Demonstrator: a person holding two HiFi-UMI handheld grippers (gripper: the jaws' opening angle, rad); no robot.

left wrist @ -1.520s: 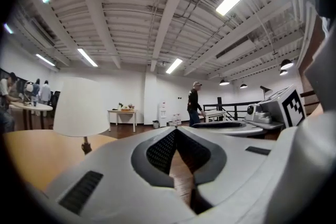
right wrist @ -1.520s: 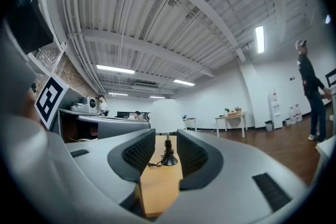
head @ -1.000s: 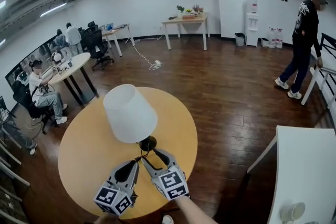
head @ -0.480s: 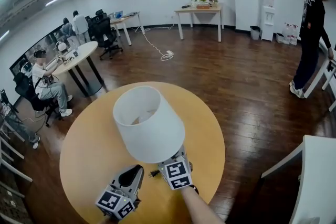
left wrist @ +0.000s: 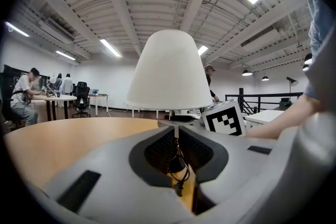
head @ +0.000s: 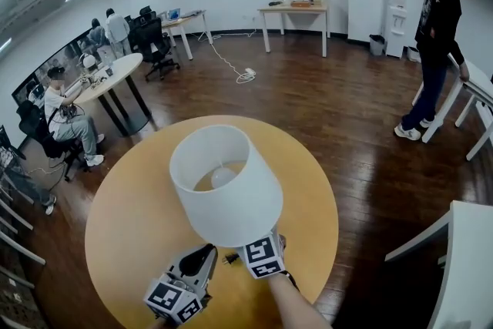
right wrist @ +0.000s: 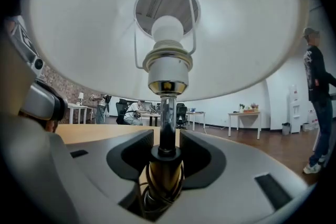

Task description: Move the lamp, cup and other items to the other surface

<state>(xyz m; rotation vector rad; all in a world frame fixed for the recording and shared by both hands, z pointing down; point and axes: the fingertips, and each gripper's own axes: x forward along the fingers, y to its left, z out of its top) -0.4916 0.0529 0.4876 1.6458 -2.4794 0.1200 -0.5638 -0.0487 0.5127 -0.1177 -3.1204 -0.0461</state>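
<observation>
- Right fingers [right wrist: 123, 157], having just been closing, are pinching the stem of the upright lamp [head: 225, 193], dead ahead.
- Left fingers [left wrist: 149, 152], narrowly spread and empty, are hovering beside it, lower left.

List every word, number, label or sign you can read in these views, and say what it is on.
No text can be read.
Left cube, right cube: black-and-white square patterns, no letters.
Standing person's black top: white print, too small and blurred to read.
Lamp: no label shows.
</observation>
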